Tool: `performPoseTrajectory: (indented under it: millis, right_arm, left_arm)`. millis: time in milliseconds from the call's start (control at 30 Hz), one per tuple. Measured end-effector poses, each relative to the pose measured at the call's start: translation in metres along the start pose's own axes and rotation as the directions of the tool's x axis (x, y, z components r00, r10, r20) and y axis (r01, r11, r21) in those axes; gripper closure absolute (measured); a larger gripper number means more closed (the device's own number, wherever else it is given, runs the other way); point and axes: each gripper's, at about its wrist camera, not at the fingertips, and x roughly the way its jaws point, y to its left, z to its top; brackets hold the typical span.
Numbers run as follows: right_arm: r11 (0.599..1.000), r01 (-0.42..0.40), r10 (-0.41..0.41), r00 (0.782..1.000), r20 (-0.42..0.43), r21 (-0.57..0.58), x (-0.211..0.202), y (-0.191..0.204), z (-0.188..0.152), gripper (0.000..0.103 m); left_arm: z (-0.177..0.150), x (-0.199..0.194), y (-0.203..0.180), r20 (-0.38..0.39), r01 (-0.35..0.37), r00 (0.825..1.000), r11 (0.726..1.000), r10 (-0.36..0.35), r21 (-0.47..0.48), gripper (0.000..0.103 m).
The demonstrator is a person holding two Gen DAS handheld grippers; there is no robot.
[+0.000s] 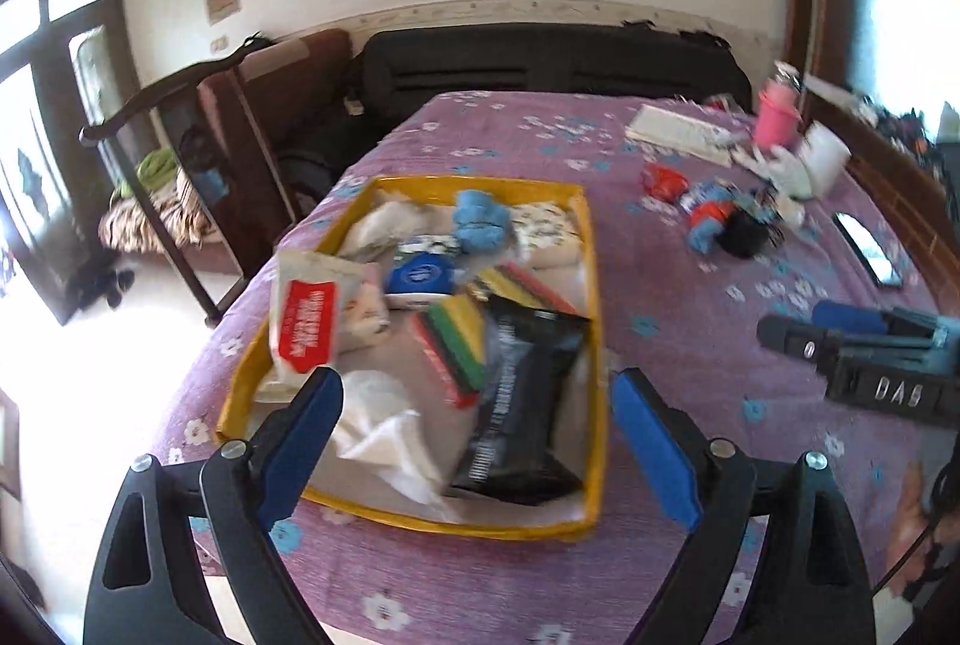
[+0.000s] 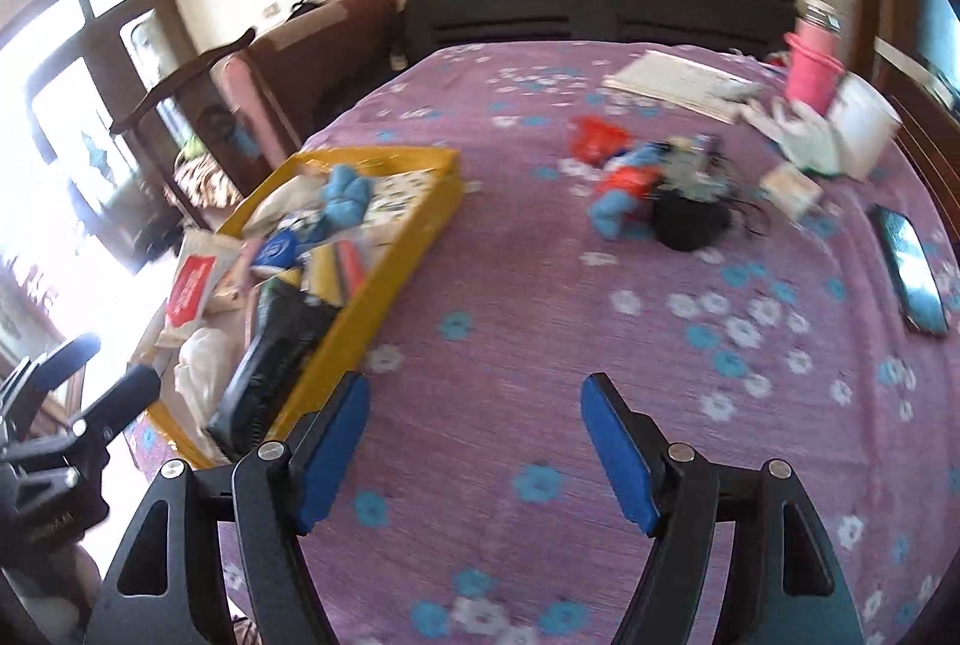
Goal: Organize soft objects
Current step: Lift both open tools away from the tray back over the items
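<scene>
Purple floral bedspread (image 2: 540,285) carries all. Yellow rectangular tray (image 1: 591,285) near left edge, long axis toward headboard; black plastic packet (image 1: 522,393) inside lies lengthwise at near right corner. Left gripper (image 1: 474,429), right gripper (image 2: 474,441): fingers spread, empty.

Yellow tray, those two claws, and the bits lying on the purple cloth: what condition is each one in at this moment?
Yellow tray: open-topped, crowded with items.
Black packet: lying in the tray's near corner.
Blue cloth: bunched up at the tray's far end.
Left claw: open, empty, above the tray.
Right claw: open, empty, over bare cloth.
Phone: flat on the cloth, outside the tray.
Pink cup: upright.
</scene>
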Motion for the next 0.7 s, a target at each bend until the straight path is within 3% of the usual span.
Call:
performPoseTrajectory:
  millis: [300, 700]
  right_arm:
    - [0.992, 0.026, -0.032, 0.998, 0.051, 0.126, -0.032, -0.076, -0.017, 0.023]
    - [0.943, 0.032, -0.042, 0.999, 0.024, 0.331, -0.027, -0.163, -0.032, 0.023]
  left_arm:
    - [0.000, 0.005, -0.071, -0.036, 0.003, 0.999, 0.989, 0.002, 0.146, 0.012]
    - [-0.003, 0.039, -0.132, -0.118, 0.060, 0.993, 0.965, -0.031, 0.256, 0.012]
